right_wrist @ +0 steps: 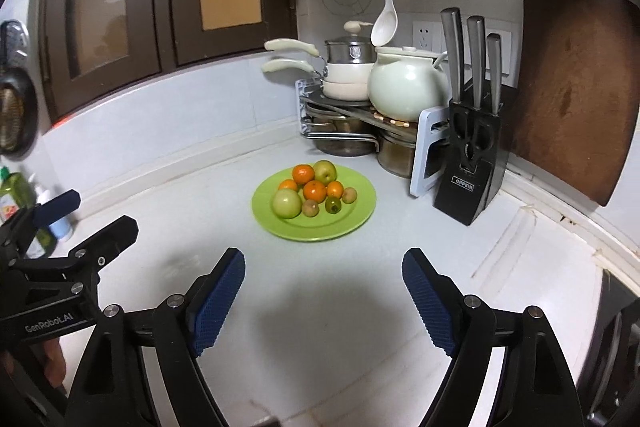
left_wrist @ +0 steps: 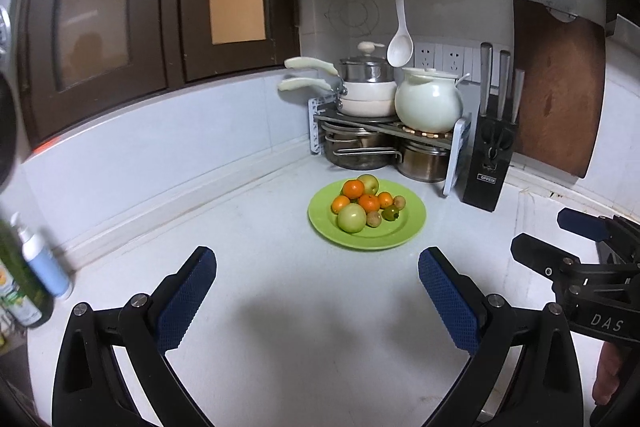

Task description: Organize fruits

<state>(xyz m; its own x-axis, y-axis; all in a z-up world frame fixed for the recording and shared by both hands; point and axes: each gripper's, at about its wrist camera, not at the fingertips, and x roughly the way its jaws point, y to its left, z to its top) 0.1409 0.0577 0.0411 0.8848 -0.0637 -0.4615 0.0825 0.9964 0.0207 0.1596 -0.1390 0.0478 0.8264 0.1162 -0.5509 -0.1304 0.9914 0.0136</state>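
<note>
- All the fruit sits gathered on the green plate (left_wrist: 412,227), in the middle of the left wrist view and slightly left of centre in the right wrist view; nothing loose shows on the white surface (left_wrist: 280,327), so the organizing looks finished or nearly so
- The left gripper (left_wrist: 317,301) has its fingers spread wide and empty, low in its own frame, well short of the plate
- The right gripper (right_wrist: 323,301) also has its fingers wide apart with nothing between them, likewise well apart from the plate
- Each gripper shows at the edge of the other's view, side by side
- On the plate: a large pale green apple (left_wrist: 352,218) at the front, another apple (left_wrist: 369,183) at the back, several oranges (left_wrist: 353,189) piled between, and a few small brownish and green fruits at the right
- Next move, as I judge it: no grasp seems called for; only a check that the pile sits steady
</note>
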